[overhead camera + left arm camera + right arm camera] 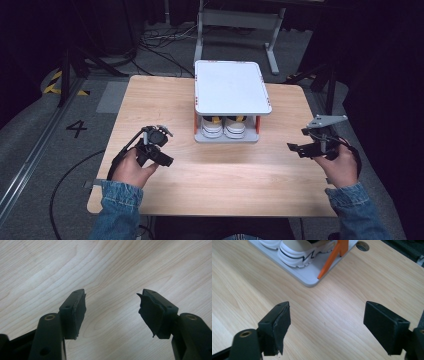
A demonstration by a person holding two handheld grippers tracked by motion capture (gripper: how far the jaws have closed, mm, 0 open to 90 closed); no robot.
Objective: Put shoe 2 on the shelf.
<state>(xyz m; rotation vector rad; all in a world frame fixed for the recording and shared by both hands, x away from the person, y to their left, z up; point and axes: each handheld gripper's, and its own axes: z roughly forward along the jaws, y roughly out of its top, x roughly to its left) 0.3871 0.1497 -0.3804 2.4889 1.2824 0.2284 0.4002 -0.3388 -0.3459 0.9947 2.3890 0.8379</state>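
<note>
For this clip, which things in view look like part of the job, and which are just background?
Likely part of the job:
- two-tier white rack
- pair of white shoes on its lower shelf
- left gripper and right gripper, both open and empty

Background:
- cables on the floor
- grey table frame behind
- floor mark "4"

Gripper (325, 327): jaws wide apart over bare table (342, 305)
Shoe (298, 252): white, on grey shelf (308, 275) (top left)
Post (334, 255): orange, slanted, on the shelf's corner
</note>
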